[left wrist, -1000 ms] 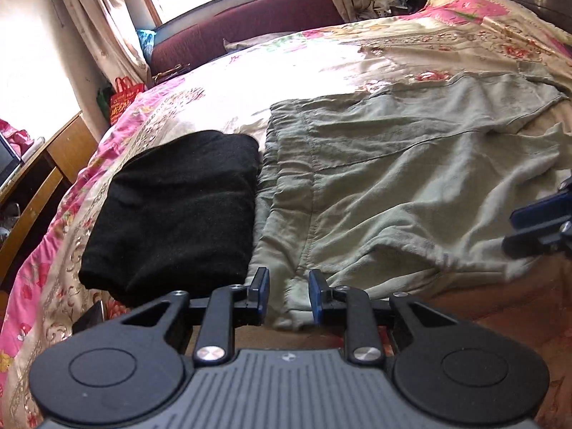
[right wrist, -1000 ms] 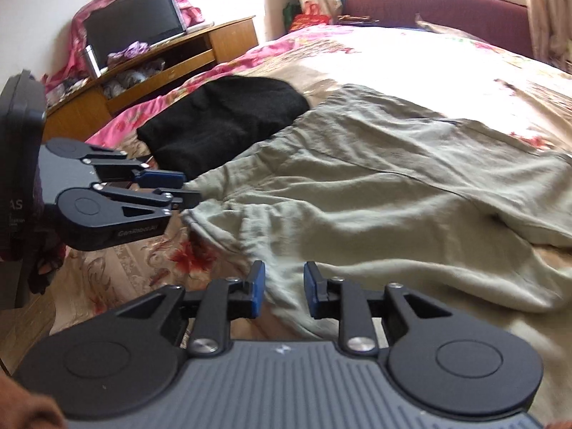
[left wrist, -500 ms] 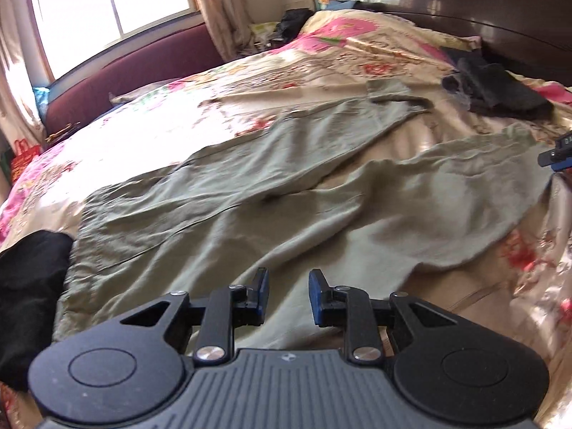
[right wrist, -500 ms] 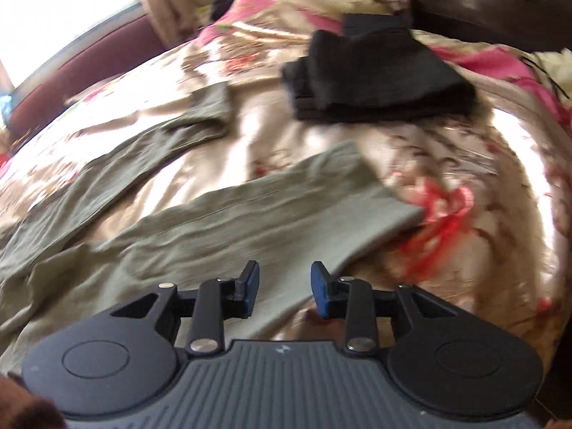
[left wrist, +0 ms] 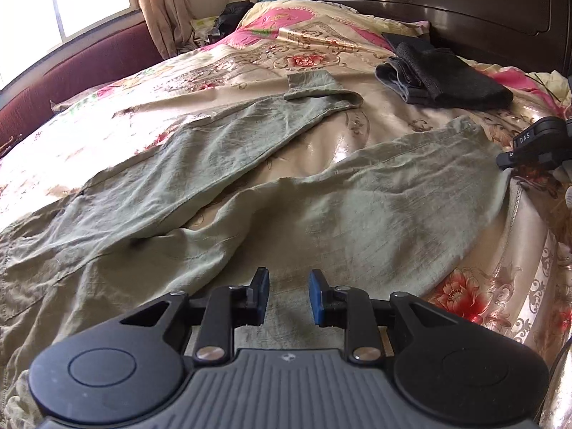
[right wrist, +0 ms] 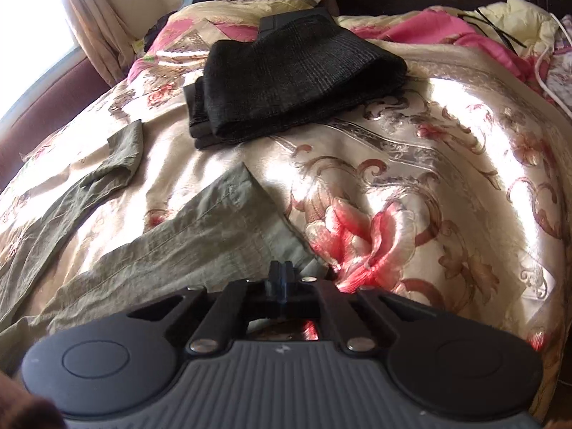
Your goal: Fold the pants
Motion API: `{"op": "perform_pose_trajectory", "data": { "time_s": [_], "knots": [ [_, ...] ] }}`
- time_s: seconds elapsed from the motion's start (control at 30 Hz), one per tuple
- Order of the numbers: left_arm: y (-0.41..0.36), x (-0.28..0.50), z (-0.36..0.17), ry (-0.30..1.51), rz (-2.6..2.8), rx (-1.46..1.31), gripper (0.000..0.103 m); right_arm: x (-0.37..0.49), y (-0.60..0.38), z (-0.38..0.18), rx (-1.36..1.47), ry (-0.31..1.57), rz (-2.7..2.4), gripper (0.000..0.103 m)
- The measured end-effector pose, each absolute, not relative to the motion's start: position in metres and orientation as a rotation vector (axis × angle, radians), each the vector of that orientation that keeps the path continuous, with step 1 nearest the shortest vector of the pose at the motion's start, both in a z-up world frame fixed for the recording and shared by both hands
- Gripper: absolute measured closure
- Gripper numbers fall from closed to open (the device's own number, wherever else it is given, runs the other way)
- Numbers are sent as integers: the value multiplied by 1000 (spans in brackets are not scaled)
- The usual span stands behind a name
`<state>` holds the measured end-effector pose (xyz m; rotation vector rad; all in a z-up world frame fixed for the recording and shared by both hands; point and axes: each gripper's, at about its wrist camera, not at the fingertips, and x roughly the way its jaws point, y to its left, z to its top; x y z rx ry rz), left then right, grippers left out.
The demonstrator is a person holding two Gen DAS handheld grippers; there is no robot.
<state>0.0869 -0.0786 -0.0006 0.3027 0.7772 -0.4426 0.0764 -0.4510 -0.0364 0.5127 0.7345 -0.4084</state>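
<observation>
Olive green pants (left wrist: pixel 221 193) lie spread on the floral bedspread (left wrist: pixel 357 136), the two legs splayed apart. My left gripper (left wrist: pixel 289 295) is open and empty, low over the near leg around mid-length. My right gripper (right wrist: pixel 284 279) has its jaws together at the near corner of the near leg's hem (right wrist: pixel 271 225), seemingly pinching the cloth; it also shows at the right edge of the left wrist view (left wrist: pixel 536 146). The far leg's hem (right wrist: pixel 125 150) is folded over on itself.
A stack of folded dark clothes (right wrist: pixel 296 71) lies beyond the hems, near the dark wooden headboard (left wrist: pixel 482 10). A maroon upholstered bench (left wrist: pixel 71 71) and curtains stand under the window at the left. White cables (right wrist: pixel 547 57) lie at the far right.
Both grippers swung from the waistband end, by a folded black garment, toward the leg hems. The right gripper went from open to shut at the near leg's hem.
</observation>
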Motion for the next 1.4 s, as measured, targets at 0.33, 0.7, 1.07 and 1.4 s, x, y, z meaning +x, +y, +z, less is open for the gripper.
{"op": "perform_pose_trajectory", "data": {
  "time_s": [0.33,0.7,1.07,1.4],
  "knots": [
    [-59,87,5,752,-422,290,63,85,-390,13,200,691,-236,83],
    [-63,101,10,719,-452,284,59,86,-434,-11,168,769,-371,54],
    [-107,117,3,736,-519,382,58,107,-439,-31,215,824,-194,79],
    [-136,119,3,707,-546,394,57,89,-485,-2,275,708,-322,99]
  ]
}}
